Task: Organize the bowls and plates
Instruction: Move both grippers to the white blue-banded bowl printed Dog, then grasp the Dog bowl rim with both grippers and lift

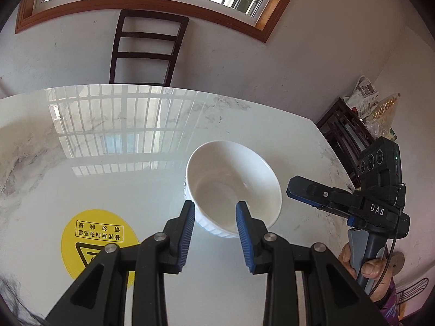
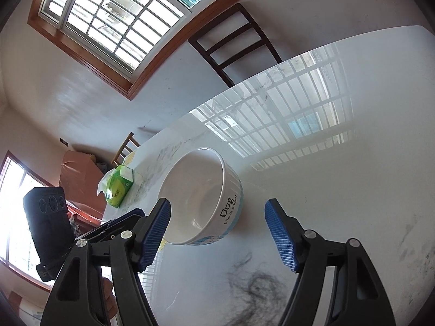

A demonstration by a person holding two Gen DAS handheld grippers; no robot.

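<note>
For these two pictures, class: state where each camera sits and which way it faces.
Left wrist: on the left gripper, facing the white bowl and window; the right gripper and the person's fingers show.
Right wrist: on the right gripper, tilted, facing the bowl from its side; the left gripper shows.
Shared: bowl, marble table, chair.

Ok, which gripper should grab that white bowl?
Left. The left gripper already straddles the near rim of the white bowl, jaws open. The right gripper is open but sits beside it.

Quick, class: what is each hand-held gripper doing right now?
Left hand-held gripper: open, fingers straddling the near rim of the white bowl, not clamped.
Right hand-held gripper: open, holding nothing.
</note>
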